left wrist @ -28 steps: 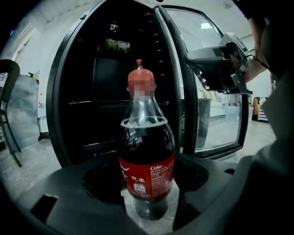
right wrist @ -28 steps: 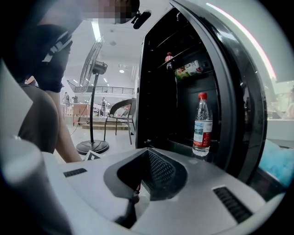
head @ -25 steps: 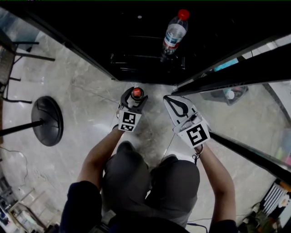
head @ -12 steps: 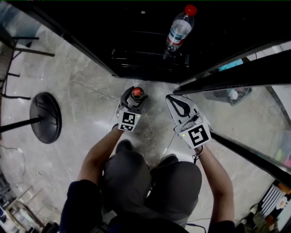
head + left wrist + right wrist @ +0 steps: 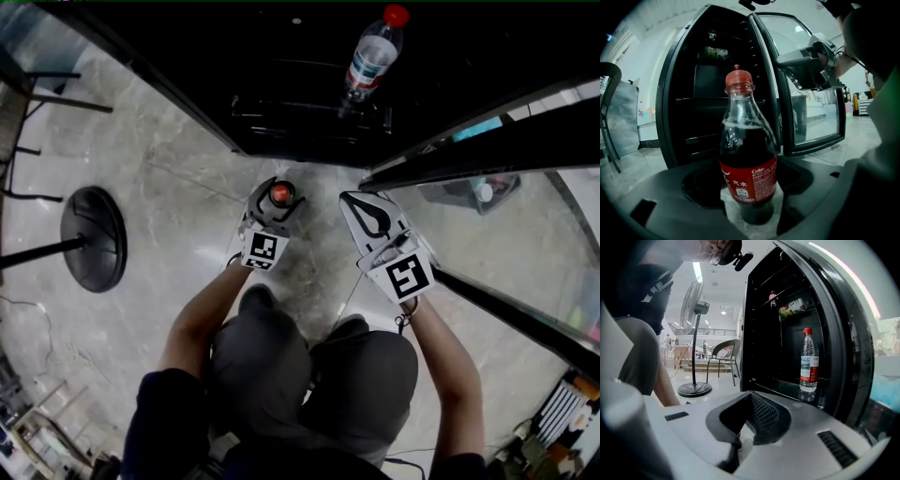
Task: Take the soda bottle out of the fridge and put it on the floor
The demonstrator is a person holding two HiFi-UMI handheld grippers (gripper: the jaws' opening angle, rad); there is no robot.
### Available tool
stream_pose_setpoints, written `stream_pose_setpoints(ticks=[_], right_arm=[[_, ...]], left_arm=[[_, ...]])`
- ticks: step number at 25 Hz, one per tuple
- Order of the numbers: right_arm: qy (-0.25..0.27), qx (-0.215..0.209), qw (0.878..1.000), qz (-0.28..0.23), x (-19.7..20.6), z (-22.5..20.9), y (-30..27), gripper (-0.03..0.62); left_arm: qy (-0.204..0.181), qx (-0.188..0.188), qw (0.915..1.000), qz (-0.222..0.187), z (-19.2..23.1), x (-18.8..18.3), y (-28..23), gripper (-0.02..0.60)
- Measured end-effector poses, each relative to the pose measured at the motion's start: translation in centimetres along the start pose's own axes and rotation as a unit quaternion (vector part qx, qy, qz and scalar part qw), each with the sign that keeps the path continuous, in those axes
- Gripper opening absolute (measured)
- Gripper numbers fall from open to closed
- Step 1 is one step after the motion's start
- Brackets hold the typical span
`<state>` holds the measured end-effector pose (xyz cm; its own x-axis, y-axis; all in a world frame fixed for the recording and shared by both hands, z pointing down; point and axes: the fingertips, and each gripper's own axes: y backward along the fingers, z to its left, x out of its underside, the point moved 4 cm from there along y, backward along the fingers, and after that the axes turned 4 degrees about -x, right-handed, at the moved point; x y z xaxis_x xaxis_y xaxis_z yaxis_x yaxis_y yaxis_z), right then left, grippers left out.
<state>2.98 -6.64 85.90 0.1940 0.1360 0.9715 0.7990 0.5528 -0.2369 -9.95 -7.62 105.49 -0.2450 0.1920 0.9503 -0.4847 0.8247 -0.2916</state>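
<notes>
Head view: left gripper (image 5: 273, 200) fingers clamp the dark, red-capped plastic soda bottle (image 5: 749, 159), long axis upright, cap up, over the pale marble floor (image 5: 178, 187), just near of the open black fridge (image 5: 300, 94). Right gripper (image 5: 362, 201) fingers are together beside the glass door (image 5: 487, 155); floor lies open leftward.

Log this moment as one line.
left gripper: shut on cola bottle, upright | right gripper: shut, empty | fridge: open, water bottle inside

Floor (image 5: 178, 187) open leftward to fan base (image 5: 94, 239) — fridge door (image 5: 487, 141) walls right.
</notes>
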Motion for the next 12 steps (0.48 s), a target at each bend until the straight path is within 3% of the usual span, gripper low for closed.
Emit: stream_pose_setpoints(ticks=[12], right_arm=[[-0.001, 0.003, 1.000, 0.004, 0.93, 0.42, -0.03, 0.018]], left_arm=[[-0.019, 0.009, 0.9998, 0.001, -0.25, -0.12, 0.47, 0.328]])
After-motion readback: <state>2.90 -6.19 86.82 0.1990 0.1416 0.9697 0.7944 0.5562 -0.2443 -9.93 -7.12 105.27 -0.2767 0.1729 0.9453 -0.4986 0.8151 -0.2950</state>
